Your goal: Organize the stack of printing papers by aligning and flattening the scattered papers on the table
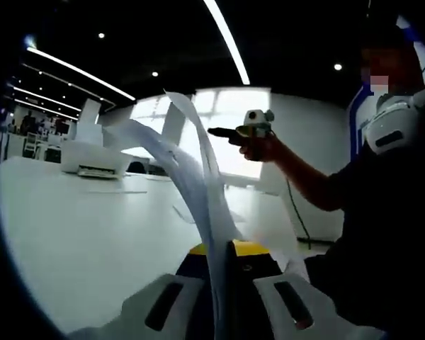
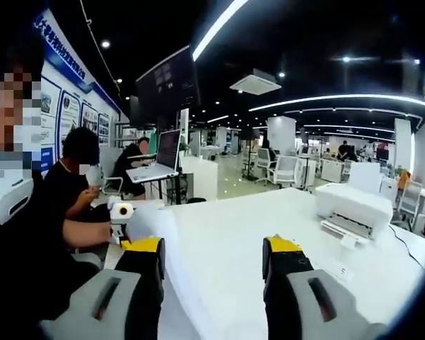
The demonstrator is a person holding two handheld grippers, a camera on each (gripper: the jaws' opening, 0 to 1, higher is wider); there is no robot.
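Over the white table (image 1: 71,234) (printer (image 2: 354,209) nearby), left jaws clamp papers (image 1: 198,184); right jaws gape.

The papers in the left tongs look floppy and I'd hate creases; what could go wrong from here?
1. The left tongs pinch the papers at one edge; the sheets curl and fan apart, so some could slip or crease.
2. The right tongs are open and hold nothing, so the sheets' free ends have no support.

Dim ceiling with bright strip lights (image 1: 227,39); window (image 1: 230,134) glare blows out, table (image 2: 227,234) overexposed, fisheye edges warped, soft.
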